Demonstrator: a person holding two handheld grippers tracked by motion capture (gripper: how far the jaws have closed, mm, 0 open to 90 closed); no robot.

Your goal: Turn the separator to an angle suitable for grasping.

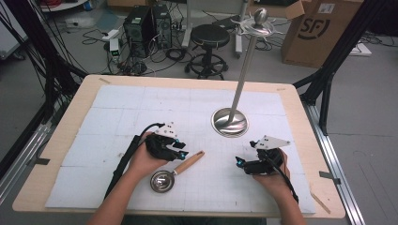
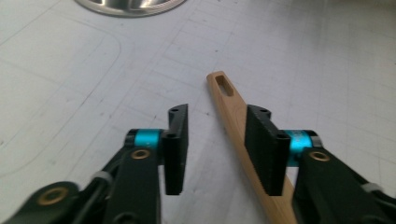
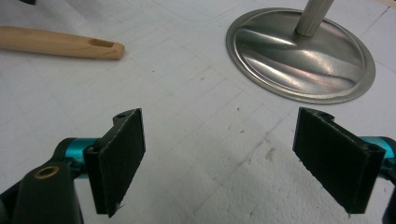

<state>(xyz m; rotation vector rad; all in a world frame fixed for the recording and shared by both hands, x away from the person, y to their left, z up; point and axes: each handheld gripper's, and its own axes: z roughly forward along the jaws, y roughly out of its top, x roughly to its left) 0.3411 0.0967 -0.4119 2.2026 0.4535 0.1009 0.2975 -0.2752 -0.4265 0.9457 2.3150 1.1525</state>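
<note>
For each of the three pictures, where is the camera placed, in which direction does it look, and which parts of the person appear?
High view: above the person's side, looking forward and down at the table; forearms, both hands, left gripper, right gripper.
Left gripper view: on that gripper, looking along open jaws that straddle the ladle.
Right gripper view: on that gripper, facing the stand.
Every view shares the ladle's wooden handle and the stand's base.

The one thing I can read is the dark "SF" logo, ringed by curved strokes, printed on the side of the cardboard box (image 1: 319, 28) standing on the floor past the far right corner of my counter. A white label sits on its top face, too small to read.
</note>
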